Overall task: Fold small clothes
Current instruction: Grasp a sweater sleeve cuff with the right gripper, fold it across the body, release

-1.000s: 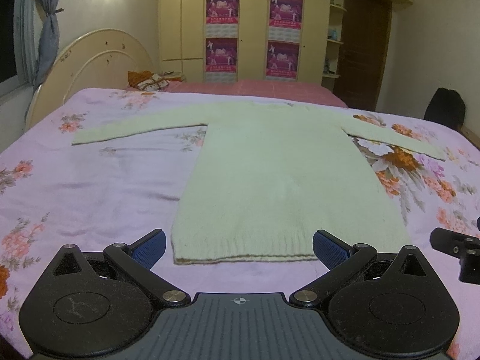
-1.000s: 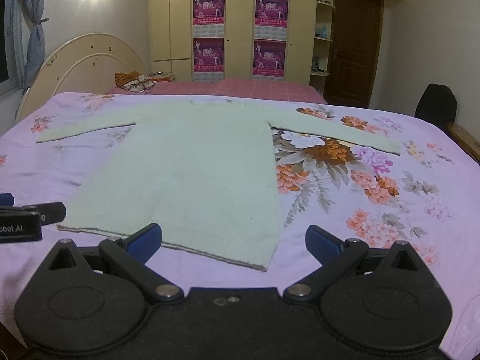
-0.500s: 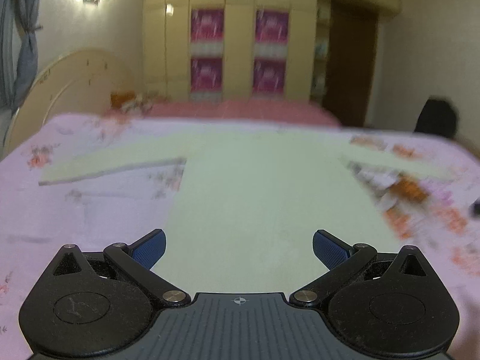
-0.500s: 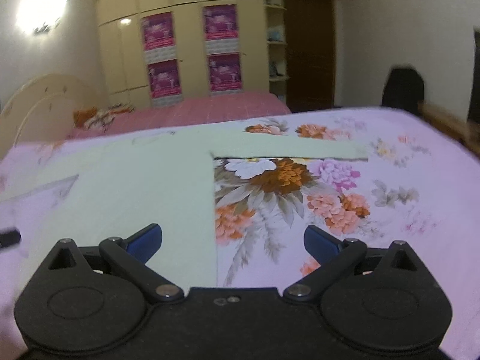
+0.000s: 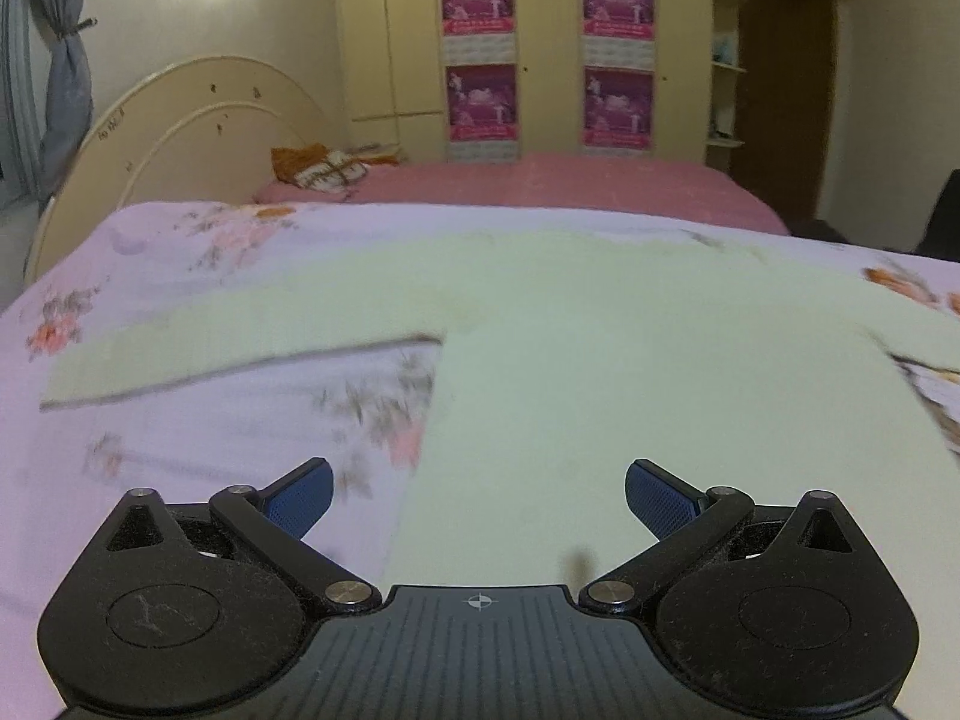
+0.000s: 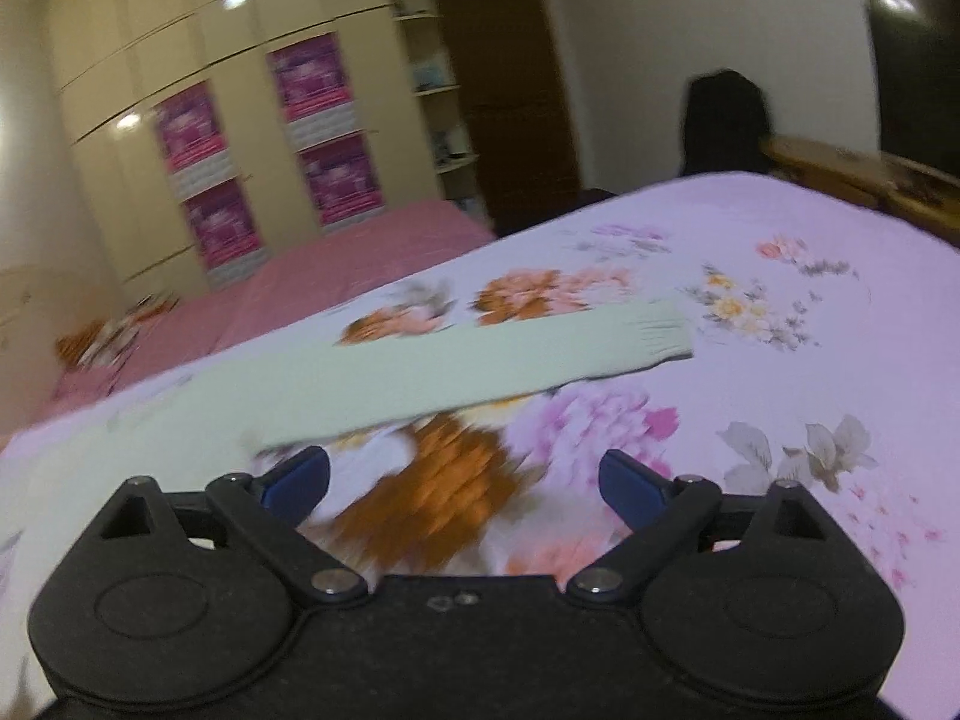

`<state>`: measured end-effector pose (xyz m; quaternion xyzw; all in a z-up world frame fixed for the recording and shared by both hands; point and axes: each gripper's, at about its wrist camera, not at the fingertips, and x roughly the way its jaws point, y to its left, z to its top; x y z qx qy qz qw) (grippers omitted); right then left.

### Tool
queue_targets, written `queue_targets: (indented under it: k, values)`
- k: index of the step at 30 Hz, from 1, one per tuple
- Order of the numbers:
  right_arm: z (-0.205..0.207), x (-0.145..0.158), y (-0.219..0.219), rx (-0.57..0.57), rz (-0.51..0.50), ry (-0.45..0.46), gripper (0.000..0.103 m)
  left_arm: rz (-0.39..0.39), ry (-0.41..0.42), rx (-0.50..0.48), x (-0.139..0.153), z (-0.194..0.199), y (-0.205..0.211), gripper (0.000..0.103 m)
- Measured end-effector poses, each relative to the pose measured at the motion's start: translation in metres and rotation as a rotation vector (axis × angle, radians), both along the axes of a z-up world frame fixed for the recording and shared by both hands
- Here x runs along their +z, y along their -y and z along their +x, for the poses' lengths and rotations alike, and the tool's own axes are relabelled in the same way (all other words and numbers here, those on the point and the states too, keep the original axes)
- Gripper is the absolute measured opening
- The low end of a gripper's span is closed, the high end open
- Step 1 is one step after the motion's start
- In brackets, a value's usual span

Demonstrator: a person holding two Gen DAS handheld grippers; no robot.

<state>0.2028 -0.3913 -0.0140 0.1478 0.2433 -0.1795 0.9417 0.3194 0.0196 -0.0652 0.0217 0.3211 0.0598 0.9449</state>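
A pale green knit sweater (image 5: pixel 630 372) lies flat on the floral bedspread (image 5: pixel 180 450). In the left wrist view its left sleeve (image 5: pixel 240 342) stretches out to the left. My left gripper (image 5: pixel 479 495) is open and empty, above the sweater's left side edge below the armpit. In the right wrist view the right sleeve (image 6: pixel 456 366) runs to a ribbed cuff (image 6: pixel 657 330). My right gripper (image 6: pixel 465 483) is open and empty, just in front of that sleeve near the armpit, over the bedspread's orange flower print (image 6: pixel 438 480).
A second bed with a pink cover (image 5: pixel 540 180) and a small pile of clothes (image 5: pixel 324 165) lies beyond. A curved headboard (image 5: pixel 180 132) stands at left. Wardrobes with posters (image 5: pixel 540 48) line the back wall. A dark chair (image 6: pixel 726 126) stands past the bed's right side.
Both grippers moved forward from the sweater's hem toward its shoulders. The left now faces the left sleeve and armpit; the right swung right toward the right sleeve. Both stayed open.
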Motion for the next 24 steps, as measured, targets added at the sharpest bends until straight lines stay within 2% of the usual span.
queue_targets:
  k: [1, 2, 3, 4, 5, 10, 14, 16, 19, 21, 24]
  values:
    - [0.007, -0.005, 0.011, -0.021, 0.015, 0.003, 0.088, 0.008, 0.009, 0.002, -0.002, 0.007, 0.0, 0.103]
    - [0.015, -0.01, 0.023, -0.046, 0.038, 0.009, 0.078, 0.014, 0.015, 0.005, -0.004, 0.014, 0.001, 0.103]
    - [0.023, -0.016, 0.036, -0.071, 0.068, 0.013, 0.061, 0.02, 0.015, 0.01, -0.007, 0.023, 0.002, 0.103]
    - [0.029, -0.021, 0.049, -0.098, 0.096, 0.011, 0.055, 0.019, 0.013, 0.008, -0.008, 0.029, 0.001, 0.103]
    - [0.035, -0.027, 0.061, -0.126, 0.124, 0.011, 0.052, 0.02, 0.018, 0.005, -0.008, 0.034, 0.003, 0.103]
    - [0.051, -0.052, 0.114, -0.233, 0.276, 0.059, 0.054, 0.018, 0.031, -0.006, -0.014, 0.064, 0.007, 0.103]
    - [0.06, -0.068, 0.143, -0.261, 0.404, 0.102, 0.053, -0.029, 0.009, -0.022, -0.017, 0.088, 0.004, 0.103]
    - [0.066, -0.073, 0.15, -0.264, 0.422, 0.109, 0.049, -0.048, 0.001, -0.025, -0.018, 0.097, 0.002, 0.103]
    - [0.075, -0.073, 0.157, -0.276, 0.431, 0.109, 0.04, -0.065, -0.004, -0.027, -0.017, 0.106, -0.002, 0.103]
    - [0.08, -0.074, 0.161, -0.295, 0.436, 0.098, 0.023, -0.077, -0.009, -0.025, -0.016, 0.111, -0.008, 0.103]
    - [0.085, -0.073, 0.164, -0.31, 0.415, 0.076, 0.007, -0.106, -0.048, -0.039, -0.016, 0.119, -0.017, 0.103]
